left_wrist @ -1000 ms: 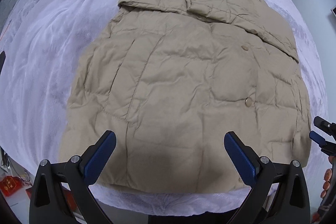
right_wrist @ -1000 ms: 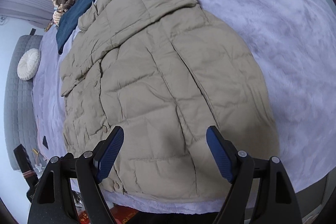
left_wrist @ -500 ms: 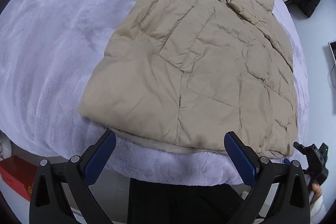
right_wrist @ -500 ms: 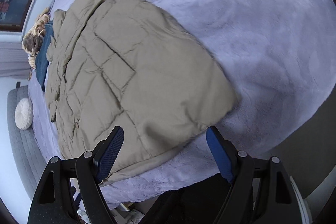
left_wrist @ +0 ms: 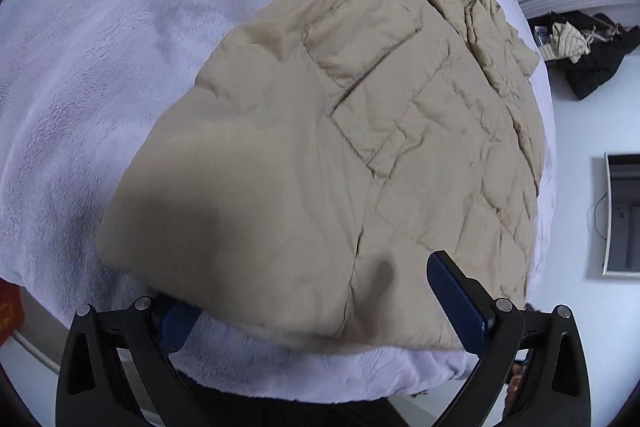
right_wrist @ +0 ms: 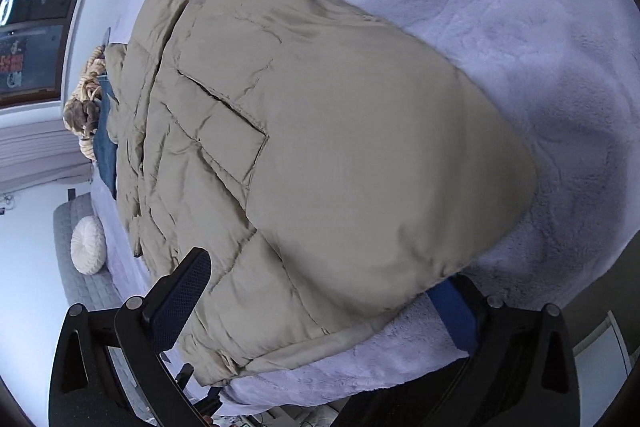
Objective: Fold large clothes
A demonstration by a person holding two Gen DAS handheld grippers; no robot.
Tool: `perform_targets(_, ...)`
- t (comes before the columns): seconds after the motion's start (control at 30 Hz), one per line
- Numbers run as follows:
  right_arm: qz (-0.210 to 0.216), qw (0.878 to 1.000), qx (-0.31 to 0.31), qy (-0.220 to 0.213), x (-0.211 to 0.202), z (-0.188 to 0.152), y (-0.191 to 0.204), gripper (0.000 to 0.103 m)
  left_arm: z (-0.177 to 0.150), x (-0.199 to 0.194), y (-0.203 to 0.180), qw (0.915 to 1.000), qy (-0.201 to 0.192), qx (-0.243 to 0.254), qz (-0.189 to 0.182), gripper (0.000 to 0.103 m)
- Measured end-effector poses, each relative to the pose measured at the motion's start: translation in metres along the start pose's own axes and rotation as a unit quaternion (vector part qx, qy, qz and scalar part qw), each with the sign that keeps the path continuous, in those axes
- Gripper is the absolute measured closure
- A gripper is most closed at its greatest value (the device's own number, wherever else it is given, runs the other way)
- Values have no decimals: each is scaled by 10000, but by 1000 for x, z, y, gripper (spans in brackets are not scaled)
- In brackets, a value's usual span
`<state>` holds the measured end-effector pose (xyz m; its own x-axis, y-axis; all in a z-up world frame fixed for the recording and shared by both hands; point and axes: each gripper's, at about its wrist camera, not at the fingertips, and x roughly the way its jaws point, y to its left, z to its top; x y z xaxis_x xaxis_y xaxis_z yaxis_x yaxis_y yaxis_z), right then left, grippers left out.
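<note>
Both tools straddle the hem corners of the tan coat (left_wrist: pixel 340 155), which fills the frame's centre on the bed (left_wrist: pixel 100 47). Left tool (left_wrist: pixel 320 311) and right tool (right_wrist: pixel 320 303) gape wide, clenching nothing, apparently lined up to pinch and fold.

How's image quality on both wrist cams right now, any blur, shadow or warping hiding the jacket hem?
Left wrist view: a dark soft shadow covers the near corner of the beige jacket, and the hem there looks motion-blurred; fisheye bends the bed cover. Right wrist view: the near jacket edge is soft too, lighting is even, no glare; strong fisheye curvature at the rim.
</note>
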<state>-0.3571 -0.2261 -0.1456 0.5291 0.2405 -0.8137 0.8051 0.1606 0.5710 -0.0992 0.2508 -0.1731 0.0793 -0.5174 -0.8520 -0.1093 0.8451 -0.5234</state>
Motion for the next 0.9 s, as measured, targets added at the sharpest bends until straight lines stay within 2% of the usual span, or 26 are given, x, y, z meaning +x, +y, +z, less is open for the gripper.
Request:
perform_targets(0.03, 32, 10000, 51, 34, 2, 1, -1, 0, 4, 0, 2, 9999, -104, -126, -55, 5)
perform_targets(0.07, 43, 9999, 89, 59, 3, 3, -2, 0, 8, 0, 3, 9994, -197, -259, -129, 16)
perform_targets(0.1, 56, 9999, 117, 74, 4, 4, -2, 0, 12, 0, 4, 9986, -281, -378, -235, 41)
perform_targets(0.13, 93, 9998, 156, 93, 5, 5, -3, 0, 16, 0, 6, 9979, -324, -434, -350, 59)
perform_targets(0.17, 123, 9997, 186, 102, 3, 6, -4, 0, 20, 0, 6, 9977, -331, -434, -407, 84)
perform_targets(0.23, 241, 9992, 293, 120, 2, 6, -7, 0, 22, -7, 4, 9974, -491, -347, -388, 86)
perform_targets(0.3, 391, 9984, 395, 131, 0, 7, -10, 8, 19, -17, -4, 9977, -598, -79, -303, 90)
perform_targets(0.33, 415, 9981, 423, 143, 0, 7, -10, 32, 16, -21, -9, 9977, -636, 89, -236, 90)
perform_targets(0.37, 361, 9982, 439, 187, 0, 8, -11, 74, 11, -24, -14, 9974, -653, 271, -148, 90)
perform_targets(0.4, 318, 9981, 463, 246, 2, 9, -13, 90, 8, -28, -13, 9972, -632, 398, -97, 92)
perform_targets(0.57, 72, 9999, 26, 150, -7, 10, -10, 94, -4, -23, -8, 9971, -404, 646, 39, 93)
perform_targets(0.67, 63, 9999, -49, 132, -10, 12, -5, 95, -2, -30, -5, 9974, -414, 578, -115, 93)
perform_targets(0.9, 552, 9983, -171, -53, -34, 20, 17, 97, 18, -67, -35, 9915, -651, 1045, -430, 93)
